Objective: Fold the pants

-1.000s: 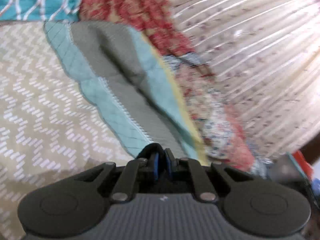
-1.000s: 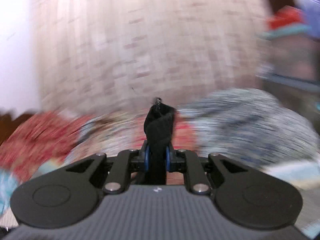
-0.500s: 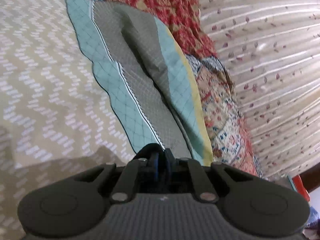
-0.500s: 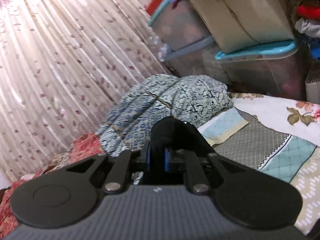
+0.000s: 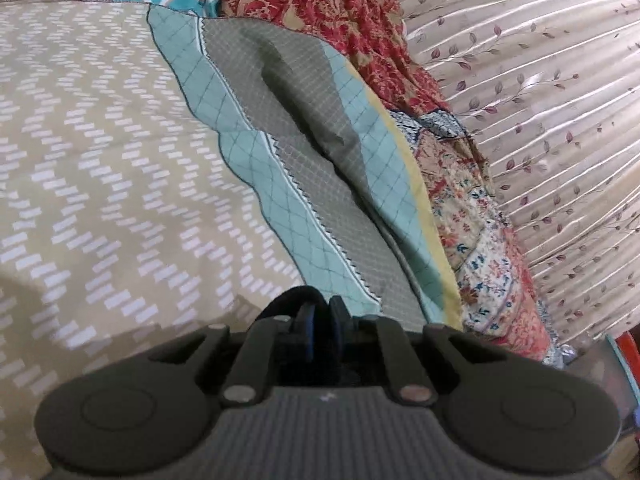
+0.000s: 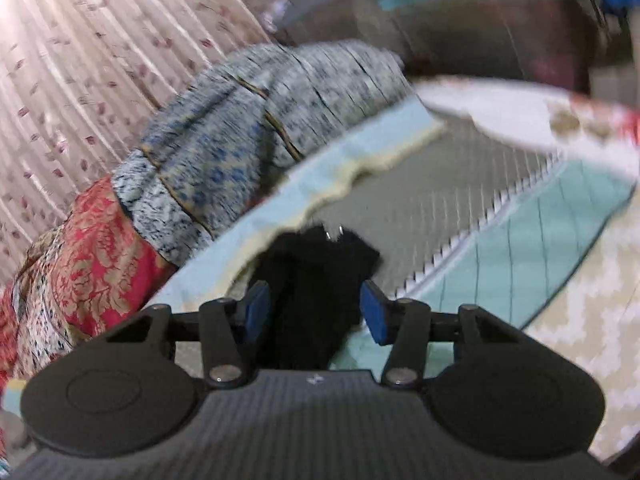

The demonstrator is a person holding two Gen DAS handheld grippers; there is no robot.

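**Pants held at one end, let go at the other; fold not finished**

The left gripper (image 5: 322, 322) has its blue pads pressed together, w/ a thin loop of black cloth (image 5: 292, 300) pinched between them, just in front of the tool. I judge this is an edge of the pants. The right gripper (image 6: 316, 308) has its pads spread apart; a bunch of the black pants (image 6: 316, 276) sits between them but neither pad seems to press it, so it looks released, or almost.

Progress, as judgement: one end is probably being laid down on the bedspread (image 6: 440, 216) while the left side is not yet let go. Which fold this is I cannot say. Smoothing and prob. more folds are left.

Hard to see:
- Most of the pants is hidden under both tools; shape, legs and waistband not visible.
- Right wrist view is blurred by motion, so contact between pads and cloth is uncertain.
- Whether the cloth rests on the bed or hangs, cannot tell.
- Beyond the tools: heap of patterned fabrics (image 6: 260, 120), curtain (image 5: 540, 100), and boxes, too blurred to name.
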